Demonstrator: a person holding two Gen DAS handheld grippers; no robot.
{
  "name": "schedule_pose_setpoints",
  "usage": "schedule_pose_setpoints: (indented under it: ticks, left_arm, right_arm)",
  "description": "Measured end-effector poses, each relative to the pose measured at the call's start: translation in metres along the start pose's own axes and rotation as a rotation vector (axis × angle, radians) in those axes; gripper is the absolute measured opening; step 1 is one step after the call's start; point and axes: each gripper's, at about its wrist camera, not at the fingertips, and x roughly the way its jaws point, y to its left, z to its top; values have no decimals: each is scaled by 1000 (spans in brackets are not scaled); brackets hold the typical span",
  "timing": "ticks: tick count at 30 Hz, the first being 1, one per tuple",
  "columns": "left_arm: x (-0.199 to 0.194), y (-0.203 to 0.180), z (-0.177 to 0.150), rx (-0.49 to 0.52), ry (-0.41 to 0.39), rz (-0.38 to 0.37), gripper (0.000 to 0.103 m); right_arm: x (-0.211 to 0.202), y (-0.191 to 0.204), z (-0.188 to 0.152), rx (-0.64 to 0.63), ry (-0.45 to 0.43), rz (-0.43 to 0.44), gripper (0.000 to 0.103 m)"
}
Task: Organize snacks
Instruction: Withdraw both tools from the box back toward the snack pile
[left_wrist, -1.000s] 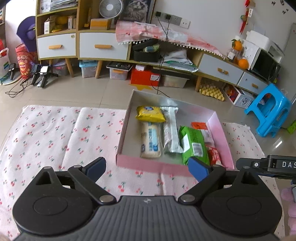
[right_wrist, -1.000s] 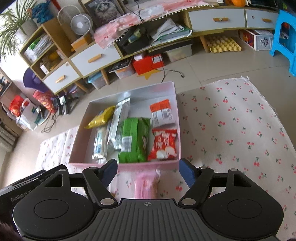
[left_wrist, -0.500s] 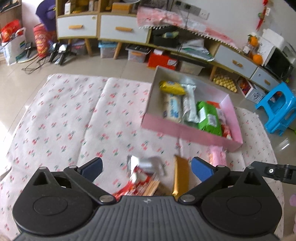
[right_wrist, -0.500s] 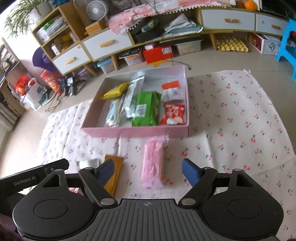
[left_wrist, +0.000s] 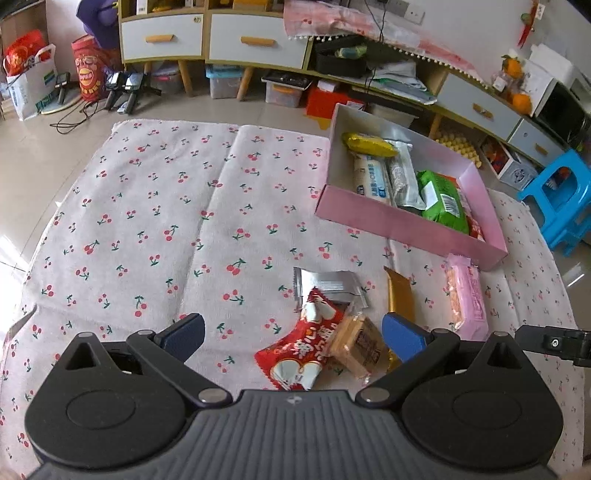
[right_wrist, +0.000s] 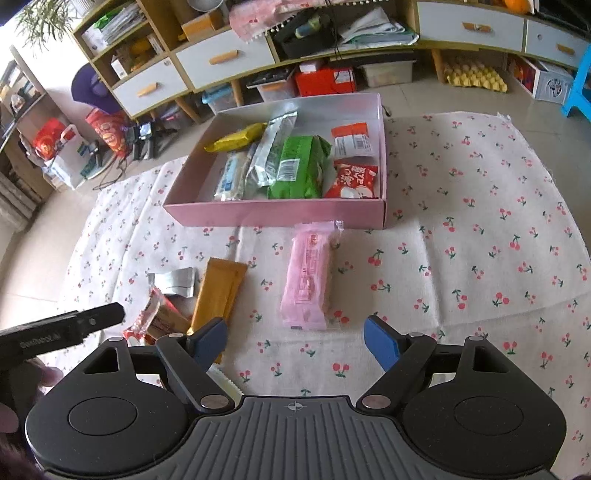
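Observation:
A pink box (left_wrist: 406, 225) on the cherry-print cloth holds several snack packets, among them a green one (right_wrist: 295, 170) and a yellow one (left_wrist: 369, 144). In front of it lie loose snacks: a silver packet (left_wrist: 328, 286), a red packet (left_wrist: 303, 354), a cracker packet (left_wrist: 356, 345), a gold bar (left_wrist: 399, 295) and a pink packet (right_wrist: 310, 277). My left gripper (left_wrist: 293, 332) is open wide above the red and cracker packets, touching neither. My right gripper (right_wrist: 295, 339) is open, and the pink packet lies just ahead of its fingers.
The cherry-print cloth (left_wrist: 147, 221) covers the floor and has bare stretches at left in the left wrist view. Low cabinets (right_wrist: 221, 59) with storage bins stand beyond the box. A blue stool (left_wrist: 561, 199) stands at the right and bags (left_wrist: 29, 74) at the far left.
Both grippers have drawn back from the pink box towards the near side of the cloth, so the loose snacks have come into view. The right jaws stand a little wider.

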Motion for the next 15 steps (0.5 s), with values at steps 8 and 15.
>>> schedule_pose_setpoints:
  ticks: [8,15]
  left_arm:
    - [15,11,1,68,-10,26,101]
    - [17,28,4,39,50,-17,91]
  right_arm:
    - [17,-4,2,-39,8,-71,87]
    - [34,-9,6,-26,26,-101,87]
